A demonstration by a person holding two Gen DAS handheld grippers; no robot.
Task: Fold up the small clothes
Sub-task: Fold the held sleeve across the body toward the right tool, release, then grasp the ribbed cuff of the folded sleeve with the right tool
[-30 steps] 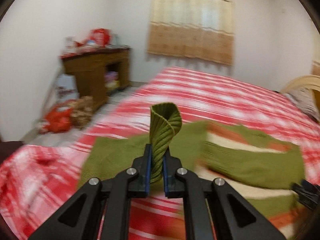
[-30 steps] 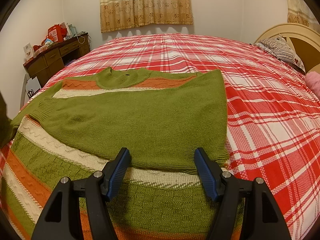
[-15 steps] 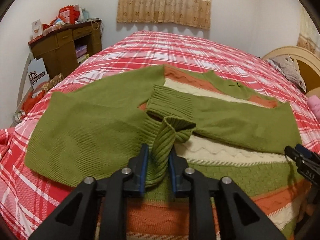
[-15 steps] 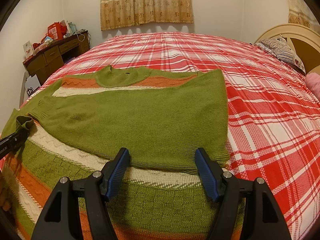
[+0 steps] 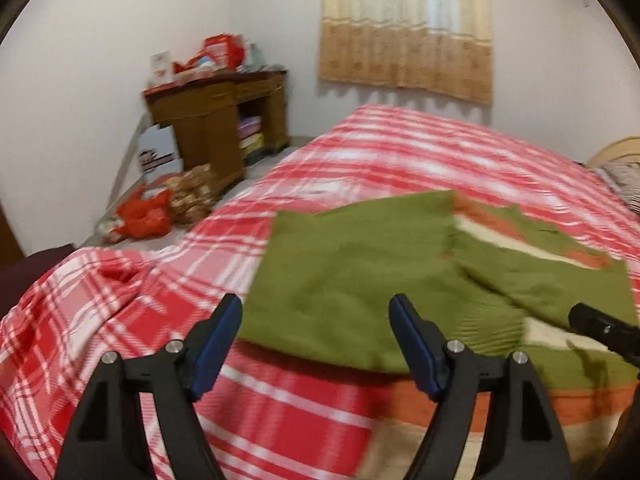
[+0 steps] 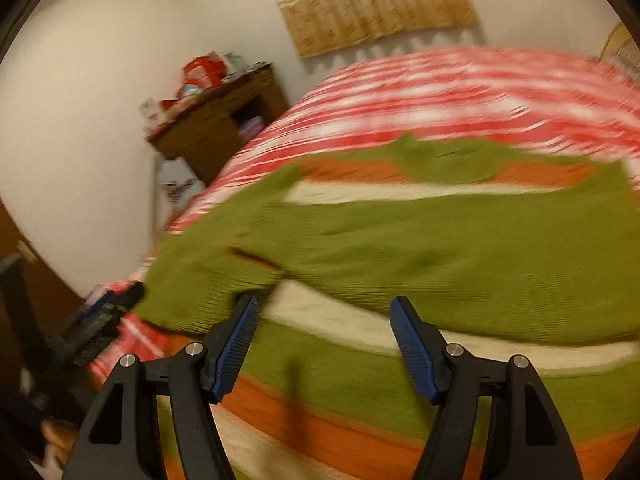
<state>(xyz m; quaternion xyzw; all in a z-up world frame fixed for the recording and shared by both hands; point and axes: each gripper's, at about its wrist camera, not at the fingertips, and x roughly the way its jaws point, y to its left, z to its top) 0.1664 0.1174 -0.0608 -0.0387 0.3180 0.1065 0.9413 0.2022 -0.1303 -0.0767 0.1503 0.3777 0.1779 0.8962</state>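
Lying spread on the red plaid bedspread (image 5: pixel 360 152): green sweater (image 5: pixel 360 276) with orange and cream bands, both sleeves folded inward across the body, collar (image 6: pixel 444 160) toward the far side of the bed. Left sleeve (image 5: pixel 336 280) flat over the chest, its cuff end nearest the camera; right sleeve (image 6: pixel 460 268) crossing the body in the right wrist view.

Left gripper (image 5: pixel 316 344): jaws spread wide, nothing between the blue pads, poised above the near edge of the sweater where knit meets bedspread. No contact with fabric discernible.

Right gripper (image 6: pixel 324 344): jaws likewise wide apart, empty, held over the striped lower body of the sweater, just short of the folded sleeve edge. Contact with fabric not determinable owing to motion blur. Tip of right gripper visible at the right edge of the left wrist view, above the cream band.

Surroundings: wooden desk (image 5: pixel 216 120) with red packages against the wall, patterned curtain (image 5: pixel 404 28) behind the bed, red bags (image 5: pixel 142 216) on the floor beside the desk.
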